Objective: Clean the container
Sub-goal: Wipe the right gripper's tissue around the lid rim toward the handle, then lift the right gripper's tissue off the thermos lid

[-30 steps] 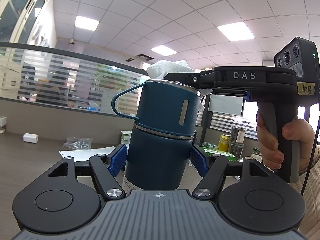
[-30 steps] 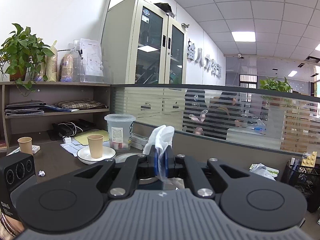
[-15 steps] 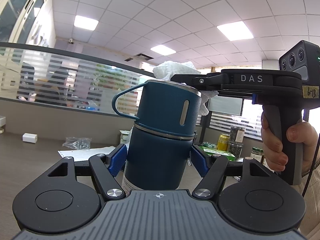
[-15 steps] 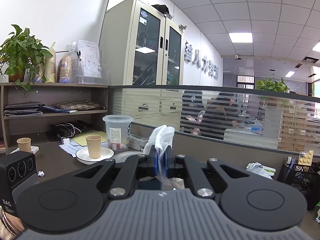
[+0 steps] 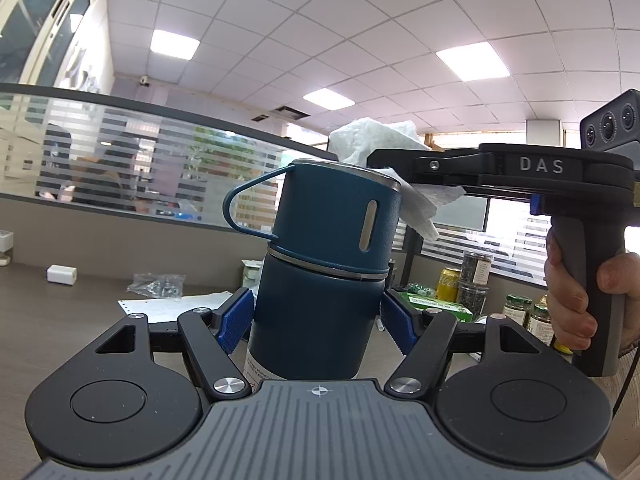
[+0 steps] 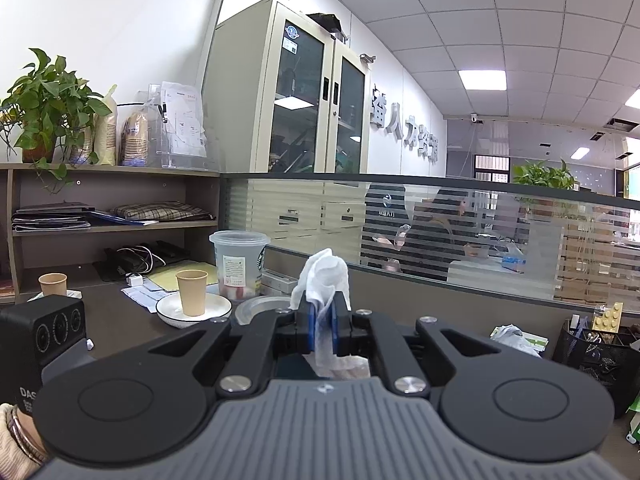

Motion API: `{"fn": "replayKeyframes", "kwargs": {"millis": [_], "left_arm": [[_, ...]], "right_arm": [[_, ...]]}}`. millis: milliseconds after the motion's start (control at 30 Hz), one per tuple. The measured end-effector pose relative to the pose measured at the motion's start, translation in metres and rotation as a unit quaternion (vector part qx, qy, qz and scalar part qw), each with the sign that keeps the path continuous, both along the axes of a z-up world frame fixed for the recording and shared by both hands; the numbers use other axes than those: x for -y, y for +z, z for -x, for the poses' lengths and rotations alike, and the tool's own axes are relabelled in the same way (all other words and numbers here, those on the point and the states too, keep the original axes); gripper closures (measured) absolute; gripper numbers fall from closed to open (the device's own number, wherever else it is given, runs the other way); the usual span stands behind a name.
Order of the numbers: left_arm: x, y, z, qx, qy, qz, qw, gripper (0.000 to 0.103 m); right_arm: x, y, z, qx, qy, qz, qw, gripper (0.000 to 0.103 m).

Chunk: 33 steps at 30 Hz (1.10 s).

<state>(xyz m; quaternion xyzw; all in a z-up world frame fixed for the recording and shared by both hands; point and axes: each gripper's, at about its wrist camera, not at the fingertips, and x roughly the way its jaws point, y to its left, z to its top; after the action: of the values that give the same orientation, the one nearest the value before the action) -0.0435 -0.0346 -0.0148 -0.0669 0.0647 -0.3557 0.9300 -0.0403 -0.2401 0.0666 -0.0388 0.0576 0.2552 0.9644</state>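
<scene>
Blue container [image 5: 320, 280] clamped upright by level left gripper [image 5: 316, 320].

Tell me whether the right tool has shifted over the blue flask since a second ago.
Yes. In the left wrist view the right tool, shut on a white tissue, has slid rightward along the rim of the blue flask, which stays put.

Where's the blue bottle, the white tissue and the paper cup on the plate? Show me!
blue bottle [image 5: 320, 304]: left wrist view, on its lower body.
white tissue [image 6: 324, 272]: right wrist view, on the bunch above the fingers.
paper cup [image 6: 192, 292]: right wrist view, on its side wall.
</scene>
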Motion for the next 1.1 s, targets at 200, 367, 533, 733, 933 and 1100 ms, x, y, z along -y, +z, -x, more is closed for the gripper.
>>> {"fn": "replayKeyframes", "kwargs": {"millis": [200,367,533,733,933,1100], "left_arm": [[0.001,0.001,0.003,0.000,0.000,-0.001,1.0000,0.027],[0.002,0.001,0.004,-0.002,0.001,-0.003,1.0000,0.027],[0.003,-0.001,0.002,-0.005,0.004,-0.006,1.0000,0.027],[0.003,0.000,0.003,-0.006,0.004,-0.006,1.0000,0.027],[0.002,0.000,0.003,-0.010,0.003,-0.001,0.9999,0.027],[-0.002,0.001,0.005,-0.010,-0.002,0.016,0.9998,0.020]], "right_arm": [[-0.002,0.000,0.005,0.003,0.005,0.001,1.000,0.093],[-0.003,-0.001,0.012,0.006,0.010,-0.001,1.000,0.093],[-0.004,-0.002,0.018,0.005,0.020,-0.001,1.000,0.092],[-0.007,-0.002,0.024,0.005,0.037,-0.001,0.999,0.092],[-0.006,0.000,0.027,0.005,0.054,-0.009,0.999,0.092],[0.005,0.004,0.029,0.017,0.053,-0.037,0.998,0.092]]}}
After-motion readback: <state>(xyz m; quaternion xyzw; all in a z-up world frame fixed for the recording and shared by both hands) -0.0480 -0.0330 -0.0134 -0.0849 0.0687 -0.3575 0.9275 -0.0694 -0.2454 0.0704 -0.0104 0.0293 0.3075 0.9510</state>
